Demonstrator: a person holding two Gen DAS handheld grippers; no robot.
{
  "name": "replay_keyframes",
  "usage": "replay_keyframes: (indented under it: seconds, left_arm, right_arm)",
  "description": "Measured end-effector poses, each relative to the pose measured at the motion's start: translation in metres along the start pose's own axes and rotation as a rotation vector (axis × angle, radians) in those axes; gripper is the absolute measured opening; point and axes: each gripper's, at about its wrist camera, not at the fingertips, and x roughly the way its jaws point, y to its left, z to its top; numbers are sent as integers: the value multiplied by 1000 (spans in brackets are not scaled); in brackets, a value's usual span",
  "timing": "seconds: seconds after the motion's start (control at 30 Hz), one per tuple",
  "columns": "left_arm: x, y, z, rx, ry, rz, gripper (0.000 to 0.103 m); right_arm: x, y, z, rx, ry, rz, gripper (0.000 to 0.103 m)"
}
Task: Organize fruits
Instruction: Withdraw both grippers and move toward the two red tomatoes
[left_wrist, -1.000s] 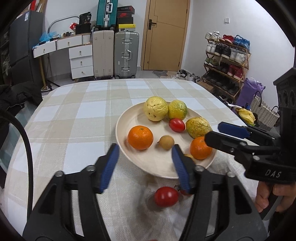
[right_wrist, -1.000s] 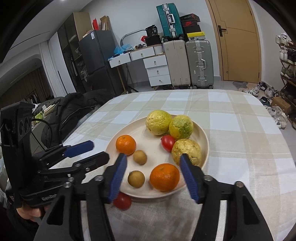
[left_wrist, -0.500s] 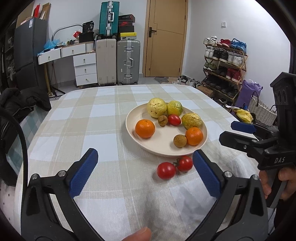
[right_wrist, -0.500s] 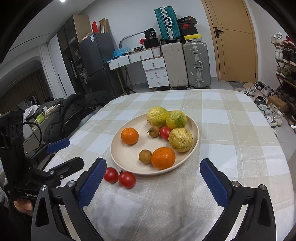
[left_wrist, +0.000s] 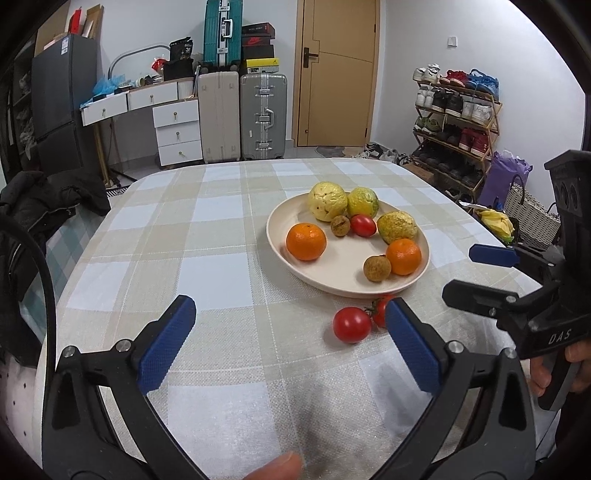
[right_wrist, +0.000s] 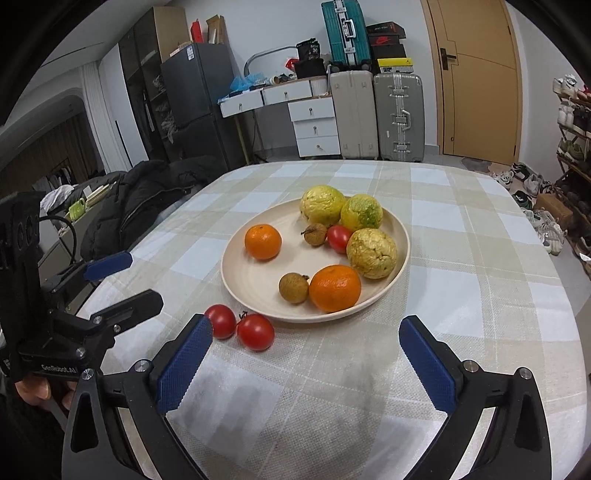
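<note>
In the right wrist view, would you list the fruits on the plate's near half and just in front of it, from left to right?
Left tomato on the cloth → right tomato on the cloth → small brown fruit → near orange → yellow bumpy fruit.

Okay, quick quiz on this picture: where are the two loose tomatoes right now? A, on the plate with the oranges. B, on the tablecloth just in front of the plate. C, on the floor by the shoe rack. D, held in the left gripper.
B: the two tomatoes lie side by side on the checked tablecloth, just outside the near rim of the plate; both grippers are open and empty.
</note>
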Motion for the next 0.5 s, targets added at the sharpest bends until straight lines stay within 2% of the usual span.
replay_keyframes:
  seconds: [0.5]
  left_arm:
    - [10, 9, -1, -31, 27, 22, 102]
  right_arm:
    - [33, 11, -12, -25, 136, -25, 103]
